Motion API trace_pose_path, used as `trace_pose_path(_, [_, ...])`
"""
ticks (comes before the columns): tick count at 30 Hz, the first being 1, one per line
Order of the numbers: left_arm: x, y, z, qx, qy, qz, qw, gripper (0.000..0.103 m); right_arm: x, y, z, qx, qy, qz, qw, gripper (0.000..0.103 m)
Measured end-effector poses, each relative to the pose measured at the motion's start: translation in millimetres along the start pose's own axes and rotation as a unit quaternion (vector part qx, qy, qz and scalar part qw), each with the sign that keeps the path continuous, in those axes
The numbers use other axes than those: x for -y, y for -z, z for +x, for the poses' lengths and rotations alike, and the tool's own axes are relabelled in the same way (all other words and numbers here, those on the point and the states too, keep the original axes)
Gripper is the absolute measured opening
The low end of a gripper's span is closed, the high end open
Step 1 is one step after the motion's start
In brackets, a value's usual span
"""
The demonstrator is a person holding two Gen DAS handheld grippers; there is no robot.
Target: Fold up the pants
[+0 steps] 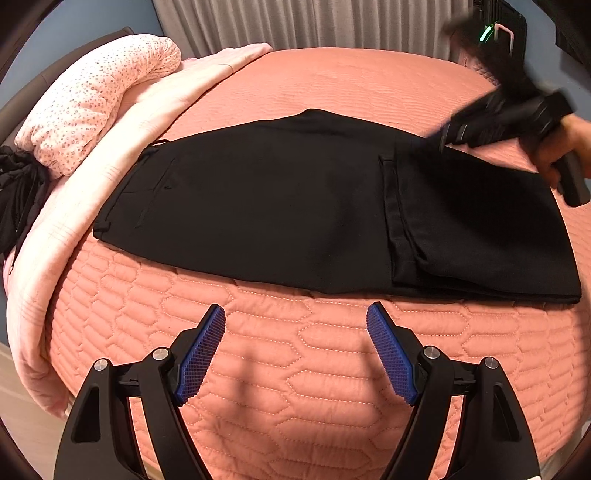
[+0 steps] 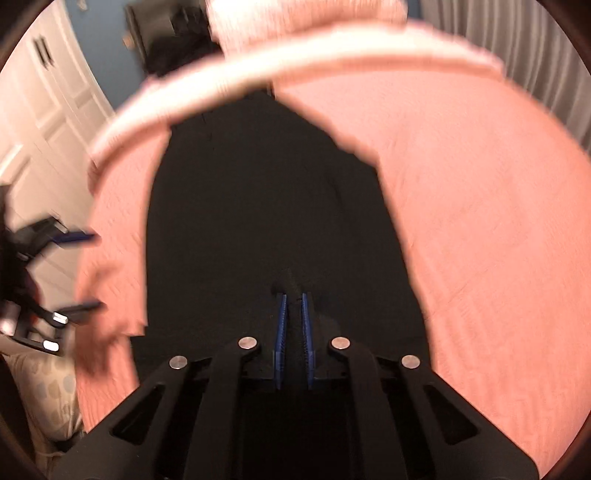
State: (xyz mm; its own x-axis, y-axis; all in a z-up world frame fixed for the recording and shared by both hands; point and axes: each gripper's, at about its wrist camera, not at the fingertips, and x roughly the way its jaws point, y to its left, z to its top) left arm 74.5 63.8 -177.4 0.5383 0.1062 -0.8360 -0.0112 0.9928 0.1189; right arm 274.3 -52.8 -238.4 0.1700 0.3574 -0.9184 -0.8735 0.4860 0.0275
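Note:
Black pants (image 1: 258, 206) lie flat across a coral quilted bedspread (image 1: 295, 369), the waistband to the left and the legs folded back over themselves at the right. My left gripper (image 1: 295, 310) hovers open over bare bedspread, just short of the pants' near edge, with nothing between its blue pads. A hand (image 1: 565, 144) holds my right gripper (image 1: 448, 138) down at the far right edge of the pants. In the right wrist view the pants (image 2: 258, 206) stretch away and my right gripper (image 2: 293, 295) is shut, with a ridge of black cloth pinched between its pads.
A pale pink blanket (image 1: 55, 258) and a dotted pink duvet (image 1: 92, 96) are heaped along the bed's left side, with a dark garment (image 1: 18, 192) beyond them. A grey curtain (image 1: 295, 22) hangs behind the bed. White doors (image 2: 44, 110) stand past the bed's edge.

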Motion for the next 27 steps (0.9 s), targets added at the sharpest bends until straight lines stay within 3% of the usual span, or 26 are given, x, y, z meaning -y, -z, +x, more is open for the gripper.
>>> trace_pose_path(1, [-0.9, 0.3, -0.4, -0.001, -0.001, -0.001, 1.0000, 0.077, 0.7, 1.2, 1.5, 0.003, -0.002, -0.007, 1.000, 0.018])
trace_pose_path(3, [-3.4, 1.6, -2.1, 0.000, 0.001, -0.004, 1.0000, 0.077, 7.0, 0.3, -8.5, 0.024, 0.004, 0.001, 1.000, 0.035])
trace_pose_path(5, [-4.9, 4.0, -0.7, -0.001, -0.002, -0.002, 1.0000, 0.077, 9.0, 0.8, -17.0, 0.044, 0.017, -0.006, 0.999, 0.075])
trace_pose_path(7, [-4.8, 5.6, 3.6, -0.007, -0.005, 0.000, 1.0000, 0.077, 10.0, 1.2, -11.9, 0.038, -0.001, -0.013, 0.999, 0.082])
trace_pose_path(8, [-4.0, 5.8, 4.9, -0.007, -0.007, -0.001, 0.9999, 0.077, 8.4, 1.4, -1.6, 0.020, -0.019, -0.019, 0.999, 0.081])
trace_pose_path(9, [-3.7, 6.2, 5.4, -0.008, -0.008, -0.002, 0.9999, 0.077, 5.9, 2.3, 6.9, 0.005, -0.025, -0.029, 0.999, 0.067])
trace_pose_path(12, [-2.8, 5.8, 5.7, -0.008, -0.010, -0.007, 0.9999, 0.077, -0.6, 5.3, 5.6, 0.027, -0.024, -0.037, 0.999, 0.050])
trace_pose_path(14, [-2.0, 4.6, 5.6, -0.008, -0.006, -0.008, 0.9999, 0.077, 1.5, 12.2, -8.8, 0.037, -0.012, -0.033, 0.999, 0.015])
trace_pose_path(19, [1.8, 0.5, 3.3, 0.004, -0.001, 0.003, 1.0000, 0.077, 25.1, 22.8, -55.6, 0.076, 0.048, -0.010, 0.996, 0.012])
trace_pose_path(21, [5.4, -1.1, 4.3, 0.005, 0.002, 0.005, 1.0000, 0.077, 35.6, 19.8, -52.1, 0.065, 0.073, -0.012, 0.995, 0.013])
trace_pose_path(24, [10.6, -3.2, 7.1, 0.005, 0.001, 0.006, 1.0000, 0.077, 39.0, 14.5, -11.9, 0.020, 0.074, -0.002, 0.997, 0.022])
trace_pose_path(27, [9.2, -5.2, 7.8, 0.001, 0.003, 0.000, 1.0000, 0.077, 49.4, 16.6, -23.8, 0.056, 0.071, 0.020, 0.996, 0.028])
